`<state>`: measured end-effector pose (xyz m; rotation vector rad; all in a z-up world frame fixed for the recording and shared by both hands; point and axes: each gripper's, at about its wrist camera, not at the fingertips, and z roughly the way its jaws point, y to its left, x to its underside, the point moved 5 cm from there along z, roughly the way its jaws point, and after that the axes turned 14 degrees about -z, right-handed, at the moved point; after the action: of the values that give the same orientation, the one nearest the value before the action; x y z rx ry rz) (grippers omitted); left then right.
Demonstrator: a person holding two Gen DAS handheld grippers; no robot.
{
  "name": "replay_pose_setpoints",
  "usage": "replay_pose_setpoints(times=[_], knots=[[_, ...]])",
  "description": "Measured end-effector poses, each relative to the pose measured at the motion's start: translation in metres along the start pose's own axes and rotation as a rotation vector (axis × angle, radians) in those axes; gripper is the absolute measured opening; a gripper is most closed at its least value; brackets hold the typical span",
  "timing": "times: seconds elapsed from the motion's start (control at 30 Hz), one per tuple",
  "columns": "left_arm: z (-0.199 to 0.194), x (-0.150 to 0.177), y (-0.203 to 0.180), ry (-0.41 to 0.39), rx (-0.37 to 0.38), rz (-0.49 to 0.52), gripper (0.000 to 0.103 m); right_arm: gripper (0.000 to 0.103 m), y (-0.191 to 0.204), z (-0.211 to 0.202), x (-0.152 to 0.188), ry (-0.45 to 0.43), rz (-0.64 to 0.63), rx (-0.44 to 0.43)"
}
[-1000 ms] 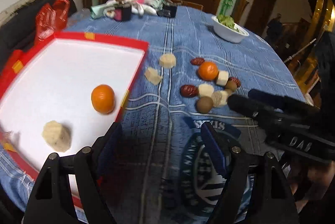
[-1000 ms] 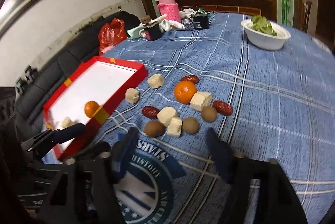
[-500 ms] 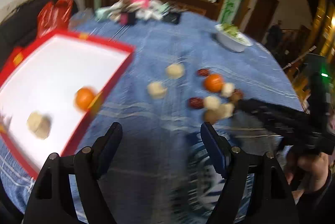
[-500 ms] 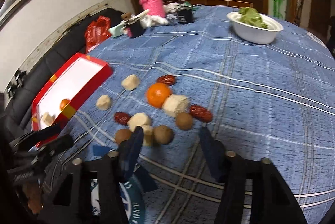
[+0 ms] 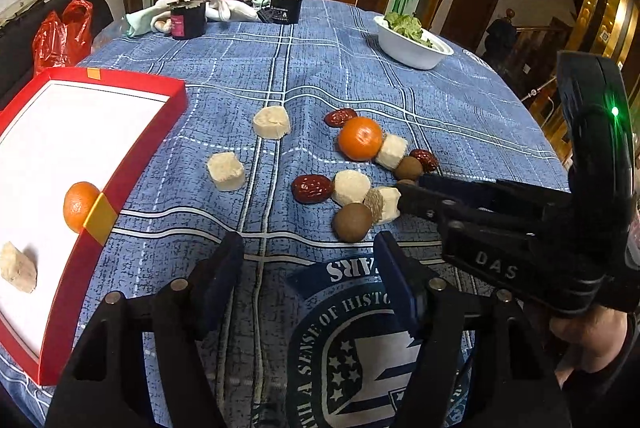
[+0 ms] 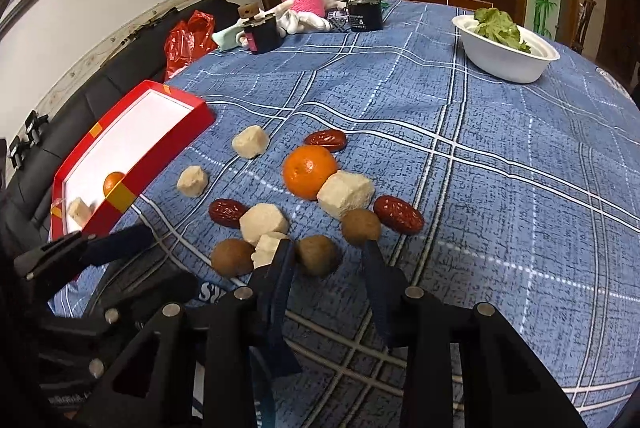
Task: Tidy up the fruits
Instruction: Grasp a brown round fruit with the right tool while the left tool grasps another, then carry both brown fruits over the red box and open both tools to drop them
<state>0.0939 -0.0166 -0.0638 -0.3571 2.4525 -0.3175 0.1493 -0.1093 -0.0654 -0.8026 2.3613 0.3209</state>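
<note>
On the right gripper point(image 5: 404, 192), white letters read "DAS" point(image 5: 496, 265).

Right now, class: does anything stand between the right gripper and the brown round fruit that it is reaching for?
Nothing visible does. The right gripper is open, and the brown fruit sits between its fingertips. A pale chunk lies just outside the left finger, and a second brown fruit lies just beyond the right fingertip.

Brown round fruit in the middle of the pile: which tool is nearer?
Right. The right tool is open with the brown round fruit between its fingertips. The left tool is open, back over the cloth's printed emblem, short of the pile.
</note>
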Motion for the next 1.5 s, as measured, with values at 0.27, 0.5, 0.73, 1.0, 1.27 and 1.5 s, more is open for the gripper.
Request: replay_pose_setpoints(times=[0.27, 0.5, 0.73, 1.0, 1.27, 1.5], knots=[[0.006, -0.004, -0.010, 0.002, 0.006, 0.018, 0.060, 0.024, 0.004, 0.006, -0.002, 0.014, -0.021, 0.001], [0.027, 0.002, -0.025, 0.045, -0.030, 0.063, 0.035, 0.024, -0.014, -0.013, 0.008, -0.037, 0.037, 0.003], [0.030, 0.000, -0.026, 0.033, -0.062, 0.066, 0.019, 0.024, -0.022, -0.020, 0.008, -0.080, 0.057, -0.022], [-0.011, -0.005, -0.005, -0.062, -0.076, 0.009, 0.020, 0.024, -0.021, -0.028, 0.005, -0.112, 0.053, -0.022], [-0.068, -0.020, 0.067, -0.184, -0.117, -0.163, 0.020, 0.024, 0.007, -0.033, 0.000, -0.104, 0.008, -0.009], [-0.103, -0.027, 0.123, -0.275, -0.141, -0.286, 0.020, 0.024, 0.059, -0.046, -0.018, -0.128, -0.062, -0.021]])
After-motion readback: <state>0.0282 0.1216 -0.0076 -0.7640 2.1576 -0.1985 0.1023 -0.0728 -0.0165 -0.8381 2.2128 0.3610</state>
